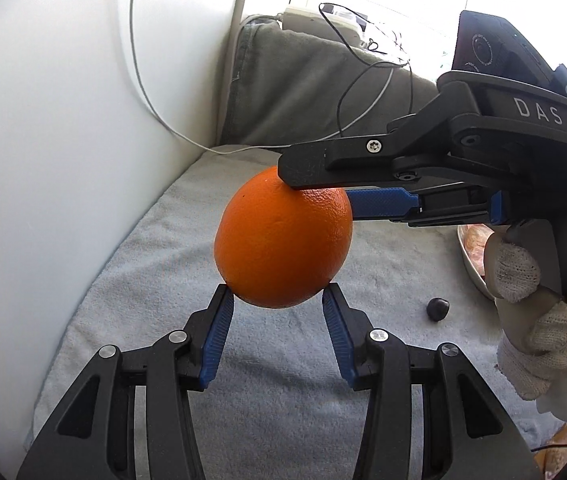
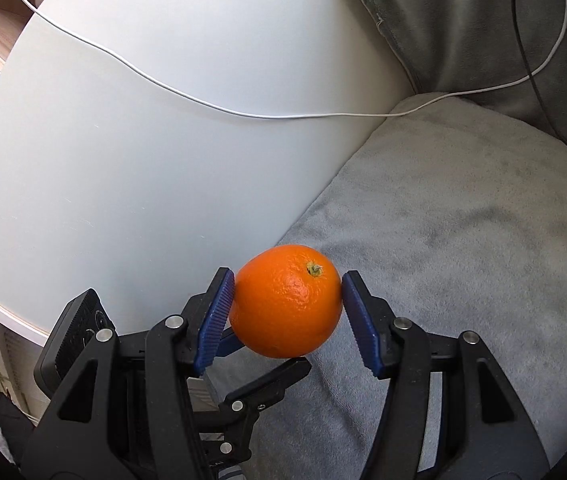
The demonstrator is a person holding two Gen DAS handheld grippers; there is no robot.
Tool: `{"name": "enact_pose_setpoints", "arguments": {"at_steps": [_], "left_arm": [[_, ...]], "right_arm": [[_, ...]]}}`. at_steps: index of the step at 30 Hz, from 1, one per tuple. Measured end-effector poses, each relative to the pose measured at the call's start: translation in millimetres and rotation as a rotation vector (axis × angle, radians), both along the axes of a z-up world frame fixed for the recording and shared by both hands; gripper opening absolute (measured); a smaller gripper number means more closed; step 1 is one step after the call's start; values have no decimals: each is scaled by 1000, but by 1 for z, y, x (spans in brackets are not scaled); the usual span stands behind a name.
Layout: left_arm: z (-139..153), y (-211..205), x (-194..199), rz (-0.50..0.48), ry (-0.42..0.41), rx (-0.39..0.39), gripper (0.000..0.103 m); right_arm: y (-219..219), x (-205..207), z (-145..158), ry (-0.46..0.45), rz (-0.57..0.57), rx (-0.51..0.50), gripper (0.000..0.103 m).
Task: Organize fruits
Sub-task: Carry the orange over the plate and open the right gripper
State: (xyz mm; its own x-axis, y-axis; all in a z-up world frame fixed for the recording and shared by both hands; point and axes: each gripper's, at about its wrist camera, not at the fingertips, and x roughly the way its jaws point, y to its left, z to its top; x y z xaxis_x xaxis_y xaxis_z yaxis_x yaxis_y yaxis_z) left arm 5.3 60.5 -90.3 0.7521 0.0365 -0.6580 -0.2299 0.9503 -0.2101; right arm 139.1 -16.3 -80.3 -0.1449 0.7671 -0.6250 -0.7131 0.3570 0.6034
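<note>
An orange (image 1: pixel 283 236) hangs in the air above a grey towel (image 1: pixel 155 264), held between both grippers. My left gripper (image 1: pixel 277 294) touches its underside with both blue pads. My right gripper (image 1: pixel 315 190) comes in from the right, one black finger on top of the orange and one blue pad (image 1: pixel 379 202) behind it. In the right wrist view the orange (image 2: pixel 285 300) sits between the right gripper's pads (image 2: pixel 287 284), stem end up, with the left gripper's fingers (image 2: pixel 267 384) below it.
A white curved wall (image 1: pixel 43 140) stands at the left with a white cable (image 1: pixel 147 92) across it. A small dark fruit (image 1: pixel 438 308) lies on the towel at the right. A bowl rim (image 1: pixel 469 264) shows behind the gloved hand (image 1: pixel 539 320). Grey cloth (image 1: pixel 303 76) lies behind.
</note>
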Motion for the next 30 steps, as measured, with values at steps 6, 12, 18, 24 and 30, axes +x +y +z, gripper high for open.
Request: {"name": "enact_pose_setpoints", "arguments": {"at_steps": [6,12,18,24,30], "left_arm": [[9,-29,17,-77,-18,7,45],[12,-63,39,-169,-21,1,45],[16,-102,52,-258,-28,5,45],[19,-138,63,-338,-35,10,45],[18,-168,71,-411,-31,9,45]], "right_arm": [[-49,2,22,-21,-79,16,59],[-96,5,28,-45,-171,17,59],[-147,14,36,-42,-257,23,59],[-196,16,46,-54,-329,26,59],[-236,12,43,-54,-393,18,59]]}}
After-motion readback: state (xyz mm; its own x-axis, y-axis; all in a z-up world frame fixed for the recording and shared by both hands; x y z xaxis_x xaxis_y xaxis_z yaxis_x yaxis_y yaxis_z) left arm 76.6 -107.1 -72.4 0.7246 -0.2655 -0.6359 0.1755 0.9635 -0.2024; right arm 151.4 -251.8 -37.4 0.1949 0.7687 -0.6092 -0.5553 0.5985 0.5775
